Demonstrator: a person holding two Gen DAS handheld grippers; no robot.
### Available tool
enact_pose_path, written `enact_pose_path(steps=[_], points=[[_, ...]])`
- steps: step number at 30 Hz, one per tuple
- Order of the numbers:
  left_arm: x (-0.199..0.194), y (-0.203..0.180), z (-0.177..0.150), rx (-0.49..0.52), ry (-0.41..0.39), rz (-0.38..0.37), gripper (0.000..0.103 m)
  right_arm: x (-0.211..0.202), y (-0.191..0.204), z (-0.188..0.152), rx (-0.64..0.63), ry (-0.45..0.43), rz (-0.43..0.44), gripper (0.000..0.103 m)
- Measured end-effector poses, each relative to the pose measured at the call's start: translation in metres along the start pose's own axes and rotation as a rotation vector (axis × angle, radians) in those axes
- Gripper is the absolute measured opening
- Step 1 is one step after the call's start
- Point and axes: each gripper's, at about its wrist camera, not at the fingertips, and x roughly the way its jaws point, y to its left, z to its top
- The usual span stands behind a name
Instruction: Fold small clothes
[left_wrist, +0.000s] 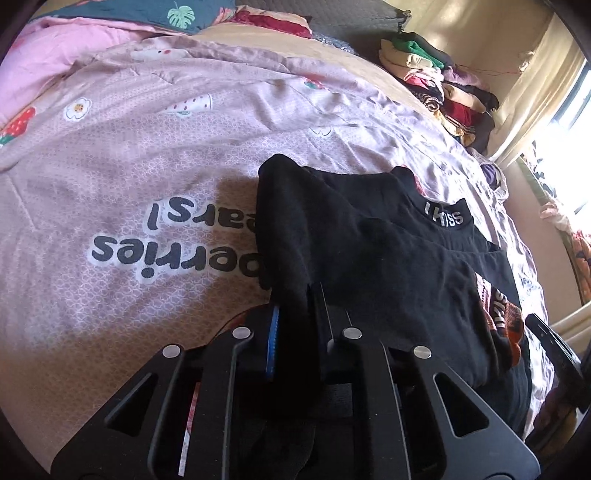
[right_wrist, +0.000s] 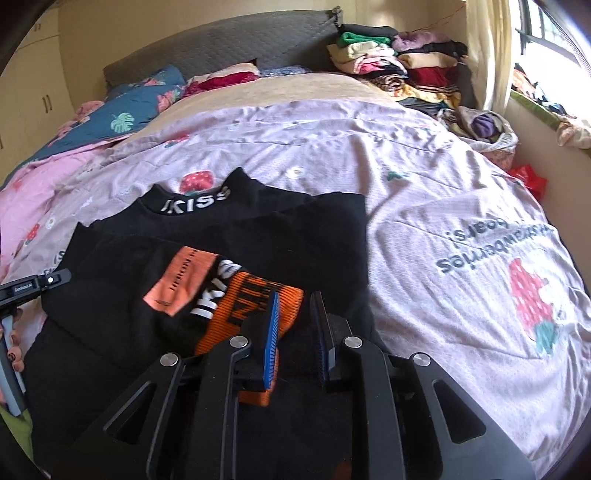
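Observation:
A black shirt with a white-lettered collar lies partly folded on the bed. My left gripper is shut on a raised fold of its black cloth at the shirt's left edge. In the right wrist view the same shirt shows its collar and an orange print. My right gripper hovers low over the shirt's near right part. Its blue pads stand a little apart, and the flat black cloth shows in the gap. A person's hand grips the left tool at the left edge.
A pink printed bedspread covers the bed around the shirt. Stacked folded clothes sit at the far right corner, pillows at the far left by the grey headboard. A window and a red bag are on the right.

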Motion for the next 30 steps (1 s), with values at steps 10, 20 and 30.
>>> enact_pose_path(steps=[10, 20, 30], points=[[-0.02, -0.003, 0.0, 0.009, -0.022, 0.003, 0.009, -0.015, 0.025, -0.007, -0.049, 0.016, 0.115, 0.042], [-0.045, -0.034, -0.003, 0.068, -0.033, -0.042, 0.01, 0.0, 0.046, -0.017, -0.088, 0.092, 0.158, 0.046], [-0.008, -0.066, -0.028, 0.155, 0.08, -0.013, 0.012, 0.019, 0.026, -0.033, -0.035, 0.16, 0.166, 0.049]])
